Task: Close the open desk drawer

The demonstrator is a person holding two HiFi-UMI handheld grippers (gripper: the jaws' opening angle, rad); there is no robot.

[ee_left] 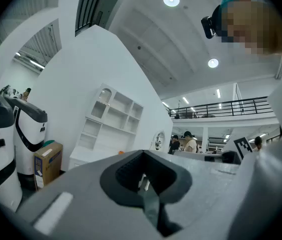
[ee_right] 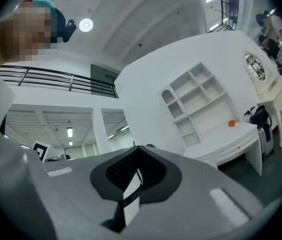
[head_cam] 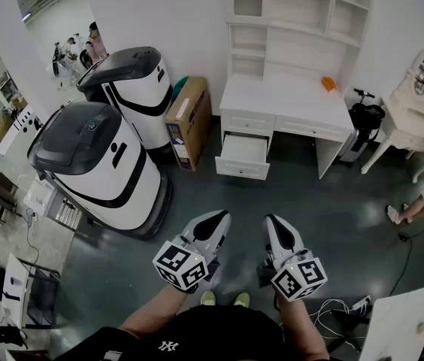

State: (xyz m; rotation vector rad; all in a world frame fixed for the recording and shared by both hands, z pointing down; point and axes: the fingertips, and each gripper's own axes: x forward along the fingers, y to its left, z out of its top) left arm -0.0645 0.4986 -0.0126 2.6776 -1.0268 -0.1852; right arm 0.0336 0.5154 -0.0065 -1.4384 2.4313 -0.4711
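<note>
The white desk [head_cam: 287, 100] with a shelf hutch stands against the far wall. Its lower left drawer [head_cam: 243, 155] is pulled out, open and looking empty. An orange object [head_cam: 328, 83] lies on the desktop. Both grippers are held low near the person's body, well short of the desk. The left gripper [head_cam: 213, 222] and the right gripper [head_cam: 275, 226] point toward the desk, jaws together with nothing between them. The left gripper view shows the desk [ee_left: 88, 156] far off past its shut jaws; the right gripper view shows the desk [ee_right: 236, 136] at right. The open drawer is hidden in both.
Two large white-and-black robots [head_cam: 95, 164] [head_cam: 133, 74] stand at left, with a cardboard box [head_cam: 189, 119] leaning beside the desk. A scooter [head_cam: 366, 115] and a white vanity table [head_cam: 415, 96] are at right. A person's foot [head_cam: 404, 213] and floor cables [head_cam: 407, 254] lie at right.
</note>
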